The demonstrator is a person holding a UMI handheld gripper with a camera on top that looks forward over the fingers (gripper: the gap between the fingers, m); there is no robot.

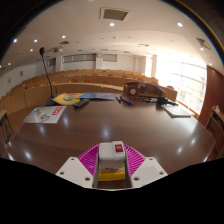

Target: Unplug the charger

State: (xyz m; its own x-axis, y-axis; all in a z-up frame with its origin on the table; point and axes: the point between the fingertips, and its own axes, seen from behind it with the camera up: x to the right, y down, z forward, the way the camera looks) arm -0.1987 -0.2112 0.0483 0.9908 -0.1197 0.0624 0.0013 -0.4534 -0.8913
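Note:
My gripper point(112, 165) is shut on a charger point(111, 160). The charger is a small white block with a red label on its top and a yellow lower part. It sits between the magenta pads point(91, 158), which press on both its sides. It is held above the near edge of a dark round table point(110, 125). No socket or power strip shows near it.
On the far side of the table lie a yellow disc point(67, 99), a magazine point(46, 114), a dark box point(143, 90) and papers point(178, 111). A microphone stand point(47, 72) rises at the left. Wooden benches and bright windows point(185, 75) lie beyond.

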